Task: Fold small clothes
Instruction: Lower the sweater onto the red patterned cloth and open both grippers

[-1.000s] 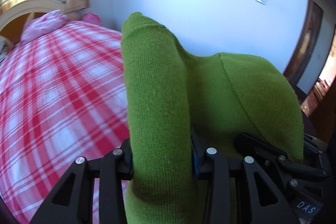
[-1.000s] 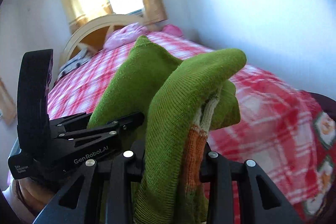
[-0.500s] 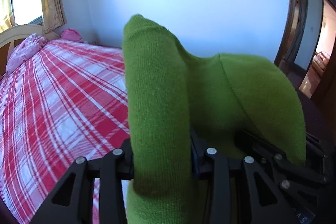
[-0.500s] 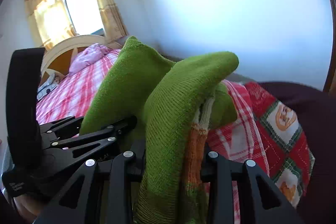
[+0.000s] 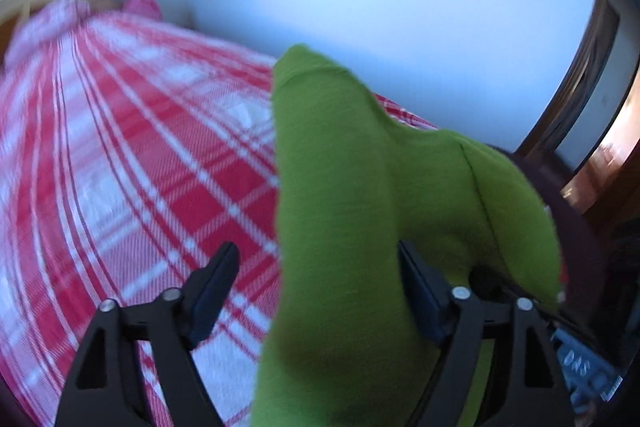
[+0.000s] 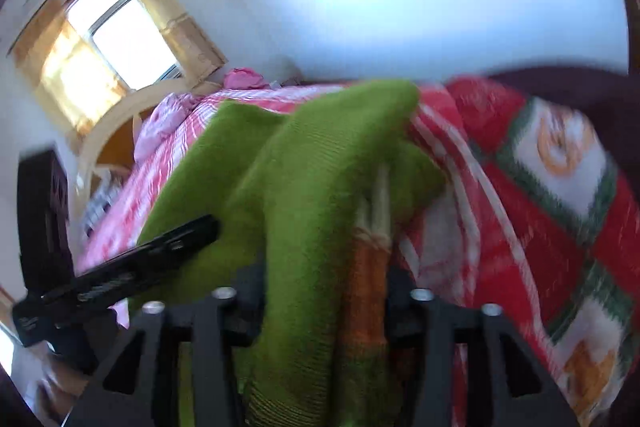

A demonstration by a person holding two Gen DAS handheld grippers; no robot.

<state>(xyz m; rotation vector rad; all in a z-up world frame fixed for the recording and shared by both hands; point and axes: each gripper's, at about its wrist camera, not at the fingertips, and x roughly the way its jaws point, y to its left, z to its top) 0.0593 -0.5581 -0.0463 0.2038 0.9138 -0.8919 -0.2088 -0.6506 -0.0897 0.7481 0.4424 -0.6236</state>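
Observation:
A green knitted garment [image 5: 352,211] with orange and cream stripes on its inner side [image 6: 368,267] is held up above the bed. My left gripper [image 5: 316,271] is open, its jaws apart, with the green fabric hanging loose between them. My right gripper [image 6: 324,291] is shut on the green garment [image 6: 304,219], pinching a thick folded bunch. The left gripper's black body [image 6: 120,275] shows at the left of the right wrist view. Both views are motion-blurred.
A bed with a red and white plaid cover [image 5: 120,167] lies below. A red quilt with green-bordered picture squares [image 6: 560,195] covers its near end. Pink pillows [image 6: 240,79] and a curved headboard [image 6: 108,131] stand by the window. A doorway [image 5: 592,75] is at right.
My left gripper has opened and released its grip on the green fabric. Both cameras have swung and tilted, and the right gripper stays shut on the garment.

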